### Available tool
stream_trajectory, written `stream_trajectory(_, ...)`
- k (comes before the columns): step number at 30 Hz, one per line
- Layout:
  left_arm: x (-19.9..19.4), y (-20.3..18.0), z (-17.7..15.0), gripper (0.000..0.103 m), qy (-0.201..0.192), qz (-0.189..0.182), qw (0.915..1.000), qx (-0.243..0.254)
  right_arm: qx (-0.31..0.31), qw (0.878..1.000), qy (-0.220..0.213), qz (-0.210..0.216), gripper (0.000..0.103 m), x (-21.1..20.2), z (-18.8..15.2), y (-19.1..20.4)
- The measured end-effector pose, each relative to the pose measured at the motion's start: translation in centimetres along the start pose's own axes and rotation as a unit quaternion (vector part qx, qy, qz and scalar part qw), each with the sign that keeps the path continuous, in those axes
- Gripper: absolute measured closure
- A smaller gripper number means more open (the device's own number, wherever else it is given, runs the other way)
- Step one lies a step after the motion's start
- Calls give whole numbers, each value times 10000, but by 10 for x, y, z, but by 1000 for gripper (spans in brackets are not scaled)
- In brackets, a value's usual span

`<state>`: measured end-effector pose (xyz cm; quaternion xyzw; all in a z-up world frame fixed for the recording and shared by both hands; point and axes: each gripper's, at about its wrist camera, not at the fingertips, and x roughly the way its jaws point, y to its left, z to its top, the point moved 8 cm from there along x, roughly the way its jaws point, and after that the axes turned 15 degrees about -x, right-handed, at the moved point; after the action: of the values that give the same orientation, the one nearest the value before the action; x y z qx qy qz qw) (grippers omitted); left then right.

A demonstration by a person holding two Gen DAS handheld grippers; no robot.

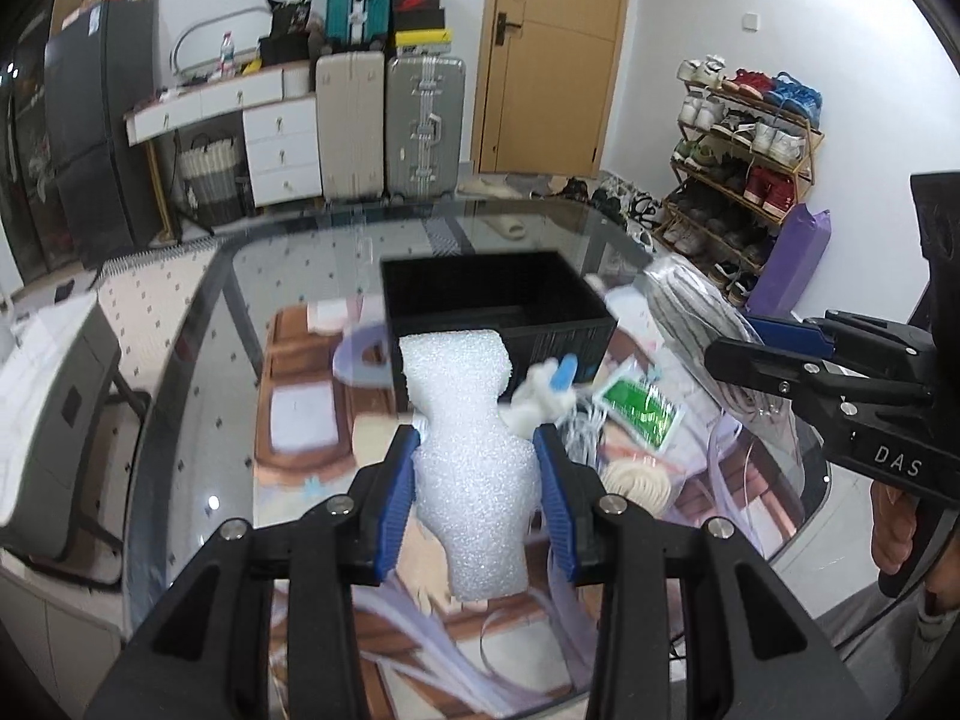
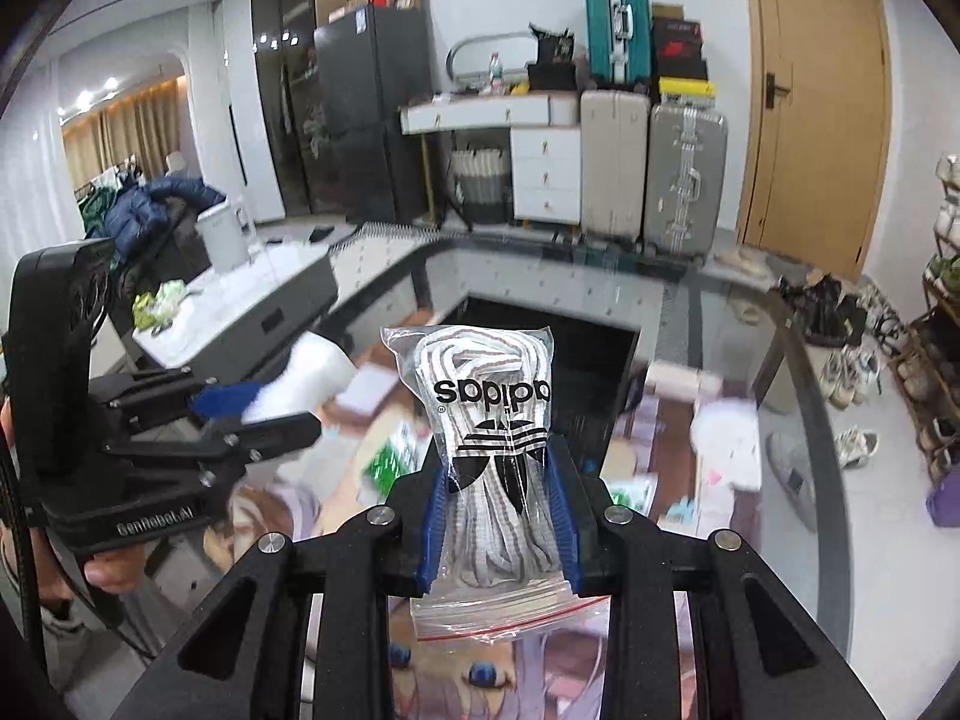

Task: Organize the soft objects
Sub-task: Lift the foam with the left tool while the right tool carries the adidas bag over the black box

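My left gripper is shut on a white foam piece, held above the glass table in front of the black box. My right gripper is shut on a clear bag of white shoelaces with an Adidas logo, held up in front of the black box. The right gripper also shows at the right of the left wrist view with the bag. The left gripper with the foam shows at the left of the right wrist view.
On the glass table lie a green packet, a small white plush with a blue part, a coil of cream rope and a white soft item. Suitcases, drawers and a shoe rack stand behind.
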<state>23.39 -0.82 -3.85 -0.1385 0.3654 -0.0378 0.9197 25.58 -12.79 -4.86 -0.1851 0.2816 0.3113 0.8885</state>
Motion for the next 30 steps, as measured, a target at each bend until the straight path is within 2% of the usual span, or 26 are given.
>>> stream_trajectory(5, 5, -13, 36, 65, -223, -3, 9997, 98, 158, 9996, -216, -126, 73, 5, 29, -14)
stream_trajectory(13, 32, -11, 89, 65, -579, 169, 9982, 4, 289, 9987, -230, -346, 73, 39, 63, -37)
stream_trajectory(20, 74, -5, 105, 65, -493, 99, 9986, -178, 676, 9971, -172, -296, 73, 84, 79, -63)
stream_trajectory(30, 134, 0, 98, 66, -34, 167, 9992, -365, 1058, 9937, 296, -218, 73, 161, 62, -88)
